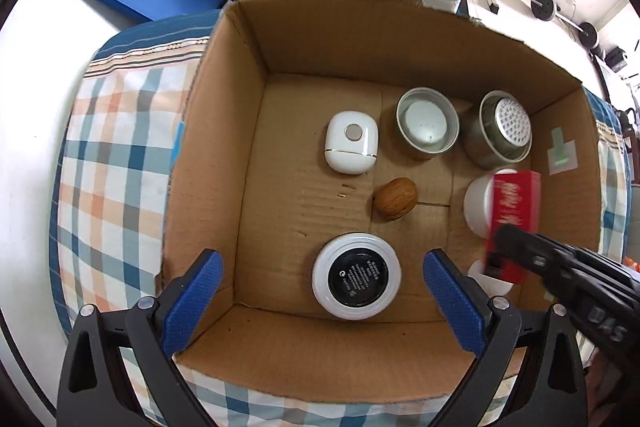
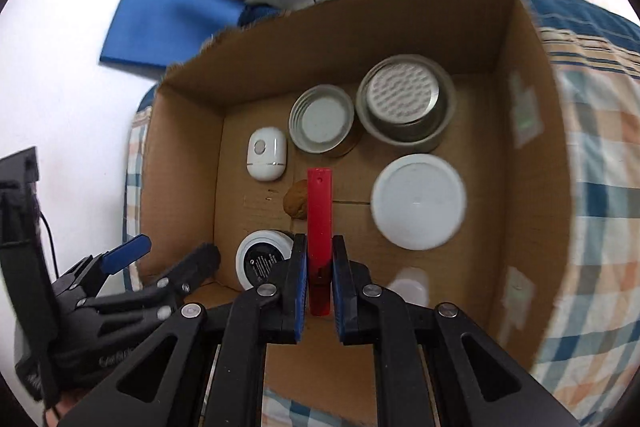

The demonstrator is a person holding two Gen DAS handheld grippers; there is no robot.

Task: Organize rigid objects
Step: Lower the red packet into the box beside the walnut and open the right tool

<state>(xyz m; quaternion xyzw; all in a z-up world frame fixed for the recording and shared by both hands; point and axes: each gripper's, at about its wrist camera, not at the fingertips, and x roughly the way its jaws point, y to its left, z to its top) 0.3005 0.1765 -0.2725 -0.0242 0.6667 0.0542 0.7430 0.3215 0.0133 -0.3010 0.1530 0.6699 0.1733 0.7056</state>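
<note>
At the centre of the right wrist view, the right gripper (image 2: 319, 267) clamps a red box (image 2: 319, 211) above the cardboard box (image 2: 192, 163), long axis pointing forward; the left gripper (image 1: 322, 291) hangs spread, empty, lower-left.

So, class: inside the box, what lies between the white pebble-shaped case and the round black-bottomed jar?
A walnut, slightly right of the line; otherwise bare cardboard, in the left wrist view.

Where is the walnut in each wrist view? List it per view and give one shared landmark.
Left wrist: the walnut lies mid-floor of the cardboard box.
Right wrist: walnut left of centre, partly hidden behind the red lighter.
Shared landmark: white oval case, beyond the walnut.
</note>
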